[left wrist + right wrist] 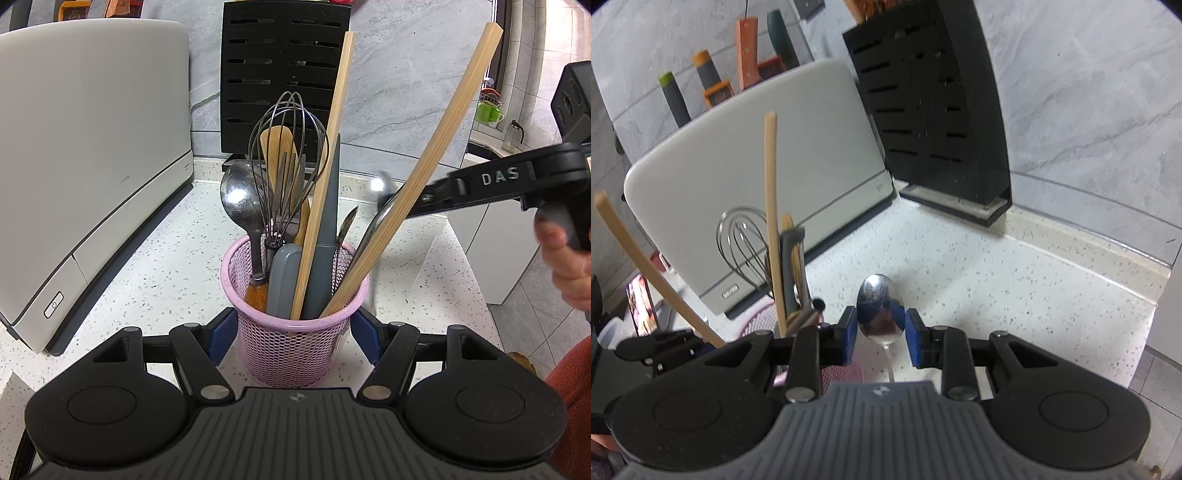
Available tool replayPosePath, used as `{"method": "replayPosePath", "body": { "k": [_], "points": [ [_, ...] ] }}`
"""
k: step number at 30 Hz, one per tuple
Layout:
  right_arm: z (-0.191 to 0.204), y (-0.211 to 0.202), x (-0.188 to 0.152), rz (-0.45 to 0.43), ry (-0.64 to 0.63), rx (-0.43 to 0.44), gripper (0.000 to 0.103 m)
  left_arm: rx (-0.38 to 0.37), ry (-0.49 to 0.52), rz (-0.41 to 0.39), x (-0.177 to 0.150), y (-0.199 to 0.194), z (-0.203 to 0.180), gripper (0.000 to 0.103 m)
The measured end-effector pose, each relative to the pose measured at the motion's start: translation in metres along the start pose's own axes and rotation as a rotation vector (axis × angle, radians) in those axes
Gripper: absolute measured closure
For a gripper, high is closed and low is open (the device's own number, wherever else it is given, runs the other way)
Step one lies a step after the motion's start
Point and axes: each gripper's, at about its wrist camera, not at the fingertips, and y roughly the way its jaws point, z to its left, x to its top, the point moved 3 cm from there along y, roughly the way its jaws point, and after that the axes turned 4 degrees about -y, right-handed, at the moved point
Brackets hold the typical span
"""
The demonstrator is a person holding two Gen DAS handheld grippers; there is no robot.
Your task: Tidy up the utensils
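Note:
A pink mesh cup (288, 350) stands on the speckled counter, and my left gripper (293, 336) is shut on it, blue pads (221, 334) against both sides. It holds a whisk (288, 166), a large spoon (240, 203), a wooden spatula, grey handles and long wooden chopsticks (424, 177). My right gripper (881, 332) is shut on the bowl of a metal spoon (881, 302), whose handle points down. In the left wrist view that spoon (380, 184) is blurred just right of the cup, its handle at the rim. The cup (757, 321) lies low left of the right gripper.
A white appliance (85, 147) stands left of the cup. A black slotted knife block (284, 81) leans on the grey marble wall behind. A person's hand (569, 266) grips the right tool. The counter edge (1137, 354) drops off at right. Green cups (487, 110) sit far right.

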Motion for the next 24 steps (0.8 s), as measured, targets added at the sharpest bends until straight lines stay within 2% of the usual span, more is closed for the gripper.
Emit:
{"method": "replayPosePath", "body": {
  "k": [5,14,20,24],
  "points": [
    [-0.006,-0.006,0.006,-0.029,0.036,0.013,0.103,0.001,0.001,0.0,0.0,0.0,0.0,0.025],
    [-0.012,0.028,-0.001,0.069,0.048,-0.013,0.102,0.0,-0.001,-0.003,0.0,0.002,0.002,0.025],
    [-0.004,0.047,0.002,0.086,-0.011,-0.018,0.1,0.011,0.021,-0.005,0.003,0.005,0.004,0.021],
    [-0.006,0.064,0.008,0.099,-0.044,-0.03,0.098,0.06,0.039,-0.011,0.008,0.008,0.009,0.022]
  ]
}}
